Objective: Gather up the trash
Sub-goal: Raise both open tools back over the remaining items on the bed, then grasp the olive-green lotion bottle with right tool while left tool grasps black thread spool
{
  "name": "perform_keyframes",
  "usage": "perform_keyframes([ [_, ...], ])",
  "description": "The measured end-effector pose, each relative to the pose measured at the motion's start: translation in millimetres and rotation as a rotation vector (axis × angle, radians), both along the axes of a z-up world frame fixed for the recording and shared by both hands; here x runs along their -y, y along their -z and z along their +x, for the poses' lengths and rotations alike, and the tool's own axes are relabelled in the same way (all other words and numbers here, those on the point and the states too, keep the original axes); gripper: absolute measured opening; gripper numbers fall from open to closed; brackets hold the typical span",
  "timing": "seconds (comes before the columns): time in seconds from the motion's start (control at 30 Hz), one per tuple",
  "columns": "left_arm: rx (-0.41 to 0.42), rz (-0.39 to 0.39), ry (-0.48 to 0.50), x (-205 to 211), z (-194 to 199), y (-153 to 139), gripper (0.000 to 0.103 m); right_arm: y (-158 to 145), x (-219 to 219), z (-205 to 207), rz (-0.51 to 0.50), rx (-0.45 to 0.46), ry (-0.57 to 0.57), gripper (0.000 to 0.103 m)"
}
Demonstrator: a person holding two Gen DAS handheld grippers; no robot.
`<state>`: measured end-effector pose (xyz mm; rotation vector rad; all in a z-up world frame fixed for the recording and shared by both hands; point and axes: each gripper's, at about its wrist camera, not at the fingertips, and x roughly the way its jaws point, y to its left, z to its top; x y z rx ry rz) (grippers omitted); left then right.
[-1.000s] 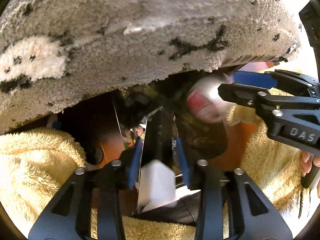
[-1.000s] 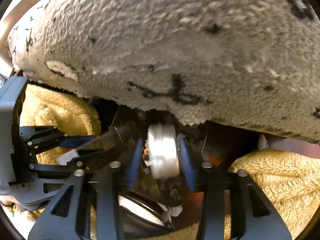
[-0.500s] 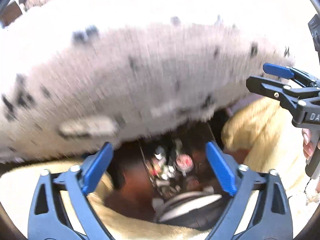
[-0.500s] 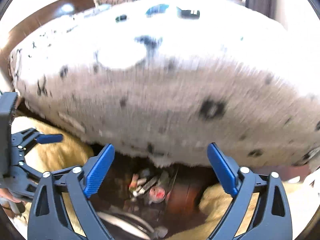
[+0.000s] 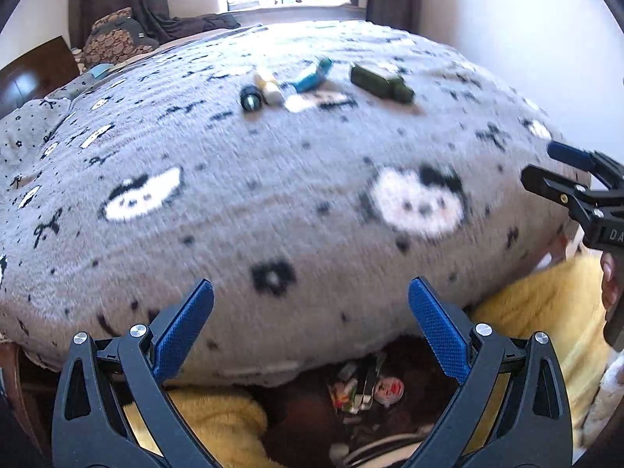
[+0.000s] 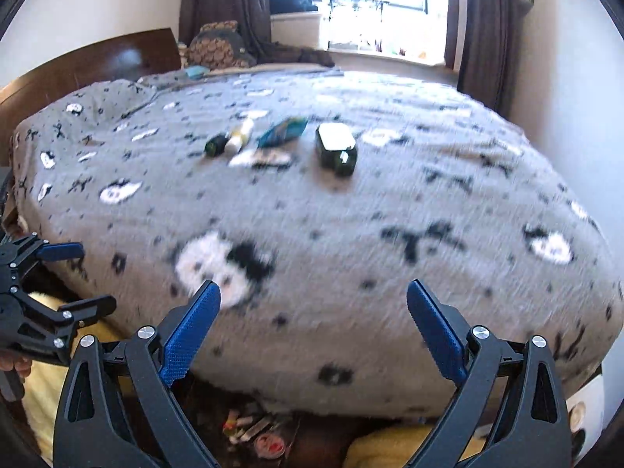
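Both the left gripper (image 5: 310, 323) and right gripper (image 6: 314, 321) hung with jaws released, empty. Trash lay on the bed (image 6: 390, 234) at twelve o'clock: dark green box (image 6: 336, 149), blue wrapper (image 6: 281, 131), small bottle (image 6: 216, 145).

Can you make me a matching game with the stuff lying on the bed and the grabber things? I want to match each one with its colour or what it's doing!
Things:
1. wrapper
2. box
3. tube
4. left hand-held gripper

Colours or states:
A. dark green with a white top
B. open, holding nothing
C. blue
D. pale cream, lying beside a small dark bottle

Pairs: 1-C, 2-A, 3-D, 4-B
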<state>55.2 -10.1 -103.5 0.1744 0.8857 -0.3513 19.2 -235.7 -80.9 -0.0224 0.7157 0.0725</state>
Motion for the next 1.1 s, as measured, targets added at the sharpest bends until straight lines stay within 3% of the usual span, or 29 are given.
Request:
perform_keyframes([
  [0.33,0.062,-0.02,-0.124,-15,75,-24,0.095,-21,17,62,-0.032,0.037,0.066,0.099],
  [0.73,0.025,0.003,-0.204,-23,167,-12,0.094,-3,33,161,-0.007,-0.043,0.098,0.099],
  [0.93,0.0,-0.028,-0.191,-12,207,-14,0.084,2,31,205,0.032,-0.079,0.094,0.099],
  [1.1,-0.022,-0.028,-0.195,-1,240,-9,0.057,8,20,229,0.041,-0.093,0.076,0.099],
])
